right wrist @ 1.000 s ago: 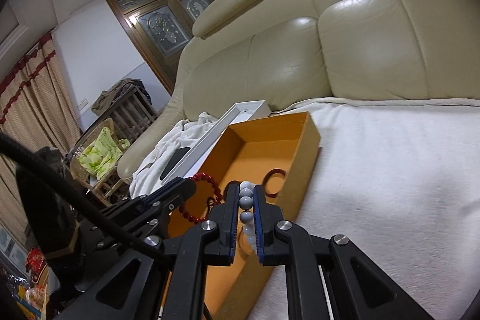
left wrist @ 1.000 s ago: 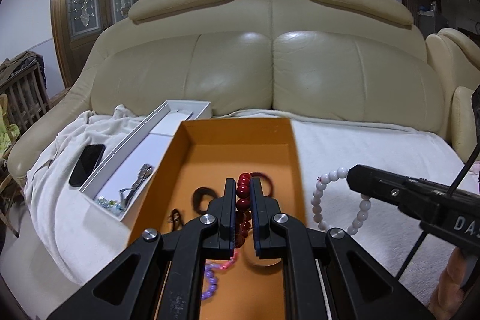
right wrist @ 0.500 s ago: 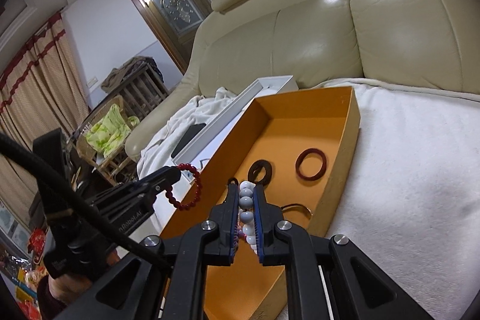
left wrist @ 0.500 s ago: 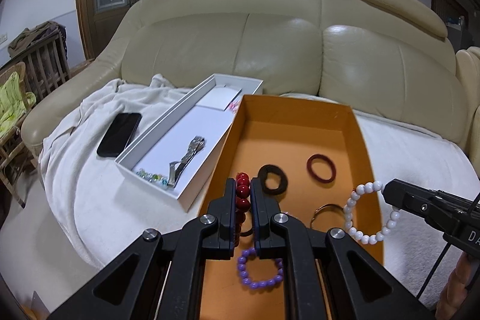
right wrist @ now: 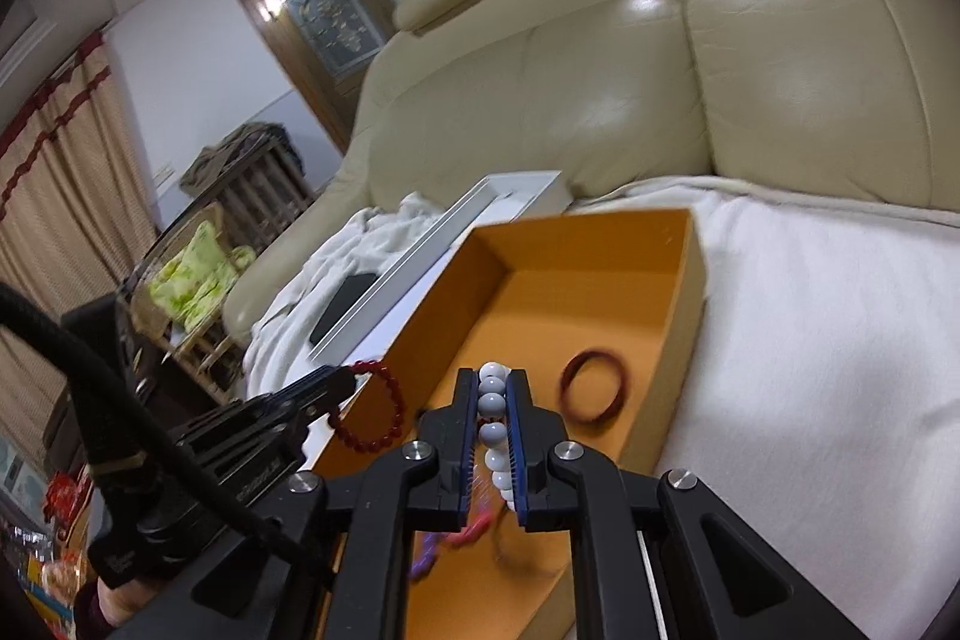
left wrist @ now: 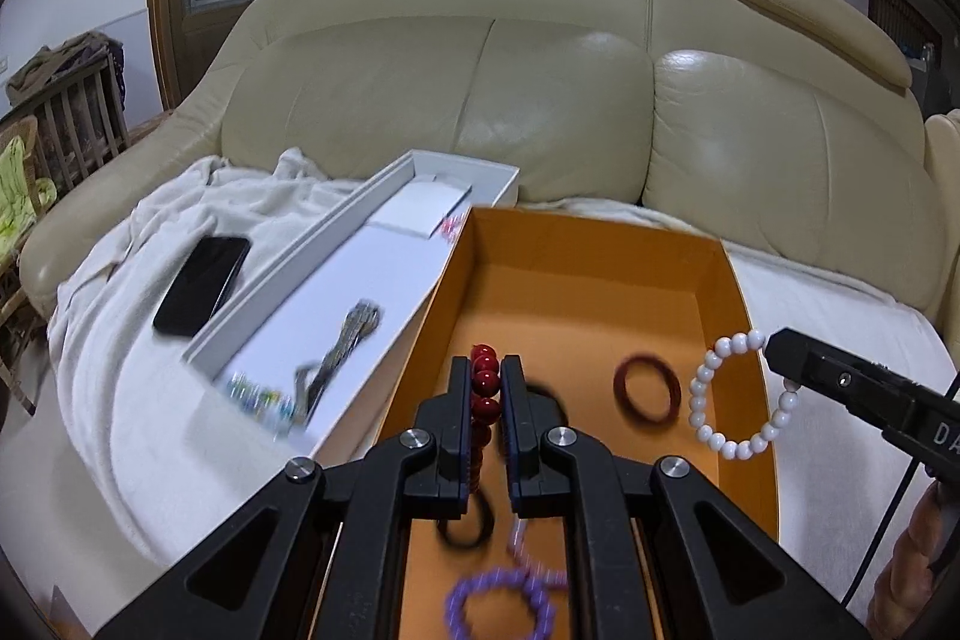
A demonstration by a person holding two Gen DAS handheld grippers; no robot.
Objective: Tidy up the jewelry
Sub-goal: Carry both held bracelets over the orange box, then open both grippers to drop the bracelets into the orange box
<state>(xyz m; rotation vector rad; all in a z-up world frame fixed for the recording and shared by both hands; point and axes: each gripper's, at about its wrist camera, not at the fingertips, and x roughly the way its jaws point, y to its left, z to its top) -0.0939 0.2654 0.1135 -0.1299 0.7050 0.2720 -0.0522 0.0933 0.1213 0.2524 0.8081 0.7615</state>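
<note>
The left gripper is clamped on a red bead bracelet, its pads pressing the beads from both sides. In the right wrist view the same bracelet hangs as a loop from that gripper's tip, at about 9 o'clock of the right gripper and over the near left wall of the orange box.

The right gripper is clamped on a white bead bracelet, the beads stacked in a column between its blue-edged pads. In the left wrist view this bracelet dangles as an open ring from the right gripper's tip, at about 3 o'clock of the left gripper, above the orange box's right wall.

Inside the orange box a dark red bangle lies on the floor at roughly 2 o'clock of the left gripper. A black ring-shaped band and a purple bead bracelet lie toward the near end, partly hidden by the gripper's frame and blurred.

A white box sits touching the orange box's left side, at 10 o'clock, holding a metal watch band and some small coloured beads. A black phone rests on the white blanket further left. The blanket covers the seat of a cream leather sofa.
</note>
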